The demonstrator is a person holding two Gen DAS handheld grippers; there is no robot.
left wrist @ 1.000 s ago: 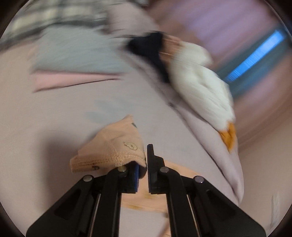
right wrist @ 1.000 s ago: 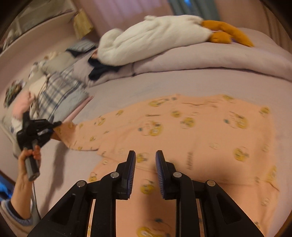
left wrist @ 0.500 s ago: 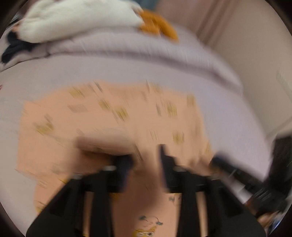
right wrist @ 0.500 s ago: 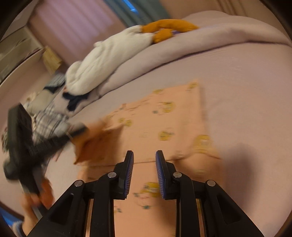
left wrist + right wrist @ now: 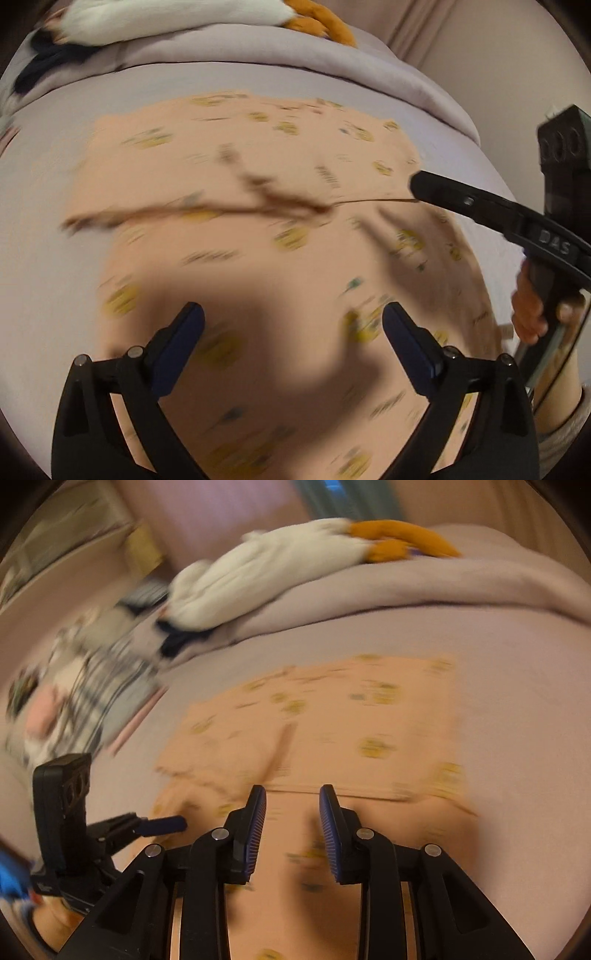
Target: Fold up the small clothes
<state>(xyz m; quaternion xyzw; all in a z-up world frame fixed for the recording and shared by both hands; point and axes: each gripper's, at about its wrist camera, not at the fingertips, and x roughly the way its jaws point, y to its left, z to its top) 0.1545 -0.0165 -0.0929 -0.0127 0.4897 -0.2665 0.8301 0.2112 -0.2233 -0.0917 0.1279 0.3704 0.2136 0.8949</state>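
Observation:
A peach garment with a yellow print [image 5: 277, 147] lies flat on the lilac bed sheet [image 5: 44, 258], with a sleeve folded across its middle [image 5: 184, 214]. My left gripper [image 5: 293, 317] hovers over the garment's near part. Its jaws are opening wide and nothing is between them. My right gripper [image 5: 291, 797] hangs over the same garment [image 5: 332, 716], near a fold edge. Its jaws are opening a little and hold nothing. From the left wrist view, the right gripper's fingers [image 5: 436, 188] reach in from the right. One left finger [image 5: 162, 823] shows at the lower left.
A white plush goose [image 5: 266, 568] with orange feet lies on the rolled lilac duvet [image 5: 258, 55] at the far side. A pile of checked and pink clothes [image 5: 92, 686] sits at the left. A wall and curtain stand behind the bed.
The left gripper carried the sleeve over the garment, let it go and opened wide. The right gripper's jaws stand slightly further apart, and its view has swung sideways.

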